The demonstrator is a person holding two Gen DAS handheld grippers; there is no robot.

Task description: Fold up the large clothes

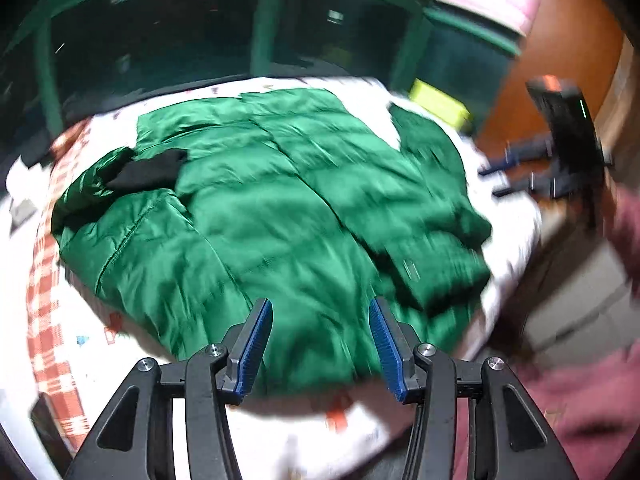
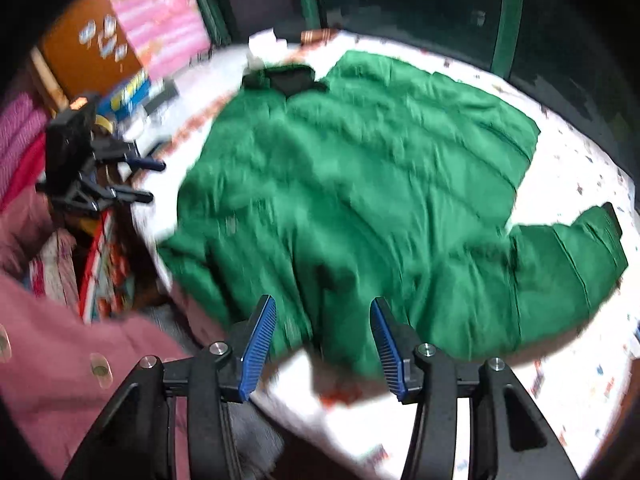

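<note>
A large green puffer jacket (image 1: 272, 200) (image 2: 360, 180) lies spread flat on a bed, its black collar (image 1: 148, 172) (image 2: 292, 76) at the far side. One sleeve (image 2: 580, 248) stretches out to the right in the right wrist view; in the left wrist view a sleeve (image 1: 436, 208) lies along the jacket's right side. My left gripper (image 1: 320, 308) hovers open over the jacket's near edge, nothing between its blue pads. My right gripper (image 2: 323, 304) is open too, over the near hem, holding nothing. Each gripper also shows at the edge of the other's view: right gripper (image 1: 516, 176), left gripper (image 2: 148, 182).
The bed has a white printed sheet (image 2: 560, 360) (image 1: 100, 344) and a red checked cloth (image 1: 44, 280) along one side. A person's maroon sleeve (image 1: 580, 400) (image 2: 48, 360) is close by. Boxes and books (image 2: 104, 272) lie beside the bed. Dark green-framed windows (image 1: 268, 20) stand behind.
</note>
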